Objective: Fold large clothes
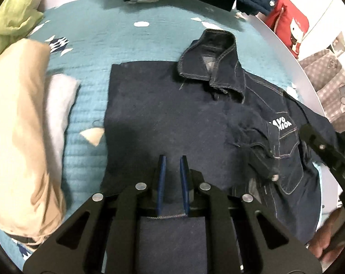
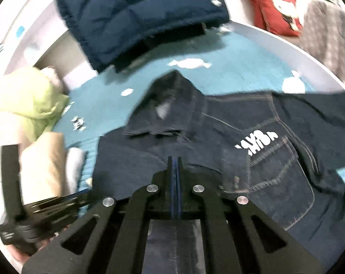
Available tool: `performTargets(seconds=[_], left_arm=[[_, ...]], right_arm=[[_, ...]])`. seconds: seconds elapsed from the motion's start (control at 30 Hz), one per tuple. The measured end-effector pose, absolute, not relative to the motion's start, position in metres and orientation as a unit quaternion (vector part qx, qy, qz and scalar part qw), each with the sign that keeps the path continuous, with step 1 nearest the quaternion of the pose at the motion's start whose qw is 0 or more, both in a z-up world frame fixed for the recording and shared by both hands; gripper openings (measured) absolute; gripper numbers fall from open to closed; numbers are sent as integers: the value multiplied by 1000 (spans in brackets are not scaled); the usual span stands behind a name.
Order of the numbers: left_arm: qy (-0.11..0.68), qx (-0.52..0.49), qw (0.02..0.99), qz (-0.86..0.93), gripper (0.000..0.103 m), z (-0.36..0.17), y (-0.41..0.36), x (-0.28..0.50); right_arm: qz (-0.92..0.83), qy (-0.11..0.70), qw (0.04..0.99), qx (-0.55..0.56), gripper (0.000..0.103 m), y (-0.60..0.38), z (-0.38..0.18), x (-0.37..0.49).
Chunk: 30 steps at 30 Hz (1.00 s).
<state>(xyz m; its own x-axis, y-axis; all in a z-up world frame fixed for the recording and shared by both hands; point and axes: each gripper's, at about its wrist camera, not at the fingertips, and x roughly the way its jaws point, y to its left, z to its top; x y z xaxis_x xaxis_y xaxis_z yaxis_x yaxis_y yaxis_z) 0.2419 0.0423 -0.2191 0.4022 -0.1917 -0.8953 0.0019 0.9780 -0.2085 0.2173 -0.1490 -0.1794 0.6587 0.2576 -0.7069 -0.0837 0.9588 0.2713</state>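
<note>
A dark denim jacket (image 1: 172,118) lies collar-up on the teal bedspread (image 1: 92,73), its left side folded over the middle; white lettering (image 1: 280,124) shows on the chest pocket. My left gripper (image 1: 172,159) is open, its blue fingers a little apart over the jacket's lower hem. In the right wrist view the jacket (image 2: 218,141) fills the middle. My right gripper (image 2: 175,159) is shut, with denim hem under and behind the fingers; whether cloth is pinched cannot be told. The right gripper's body (image 1: 327,155) shows at the jacket's right edge.
Folded beige and white clothes (image 1: 24,125) lie at the left beside a green garment (image 1: 10,18). A navy puffer jacket (image 2: 138,16) lies at the head of the bed. A red cushion (image 2: 275,6) sits off the right edge. The left gripper's body (image 2: 35,205) shows at lower left.
</note>
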Motion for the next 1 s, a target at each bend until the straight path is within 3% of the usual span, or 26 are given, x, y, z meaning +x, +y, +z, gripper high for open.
performTargets(seconds=[0.2, 0.33, 0.43, 0.7, 0.87, 1.0], left_arm=[[552, -127, 820, -84, 11, -255, 35, 258], [555, -181, 807, -91, 8, -291, 55, 256], [554, -163, 811, -93, 2, -295, 60, 249], [553, -72, 829, -36, 2, -285, 80, 218], [558, -73, 826, -36, 2, -298, 84, 221], [514, -59, 854, -56, 3, -248, 84, 207]], right_arm=[[180, 479, 854, 96, 2, -95, -237, 246], [174, 545, 807, 143, 1, -99, -291, 266], [196, 555, 784, 200, 0, -117, -310, 268], [82, 529, 836, 124, 0, -171, -281, 243], [71, 539, 829, 132, 0, -177, -299, 248], [99, 479, 863, 123, 2, -170, -234, 231]])
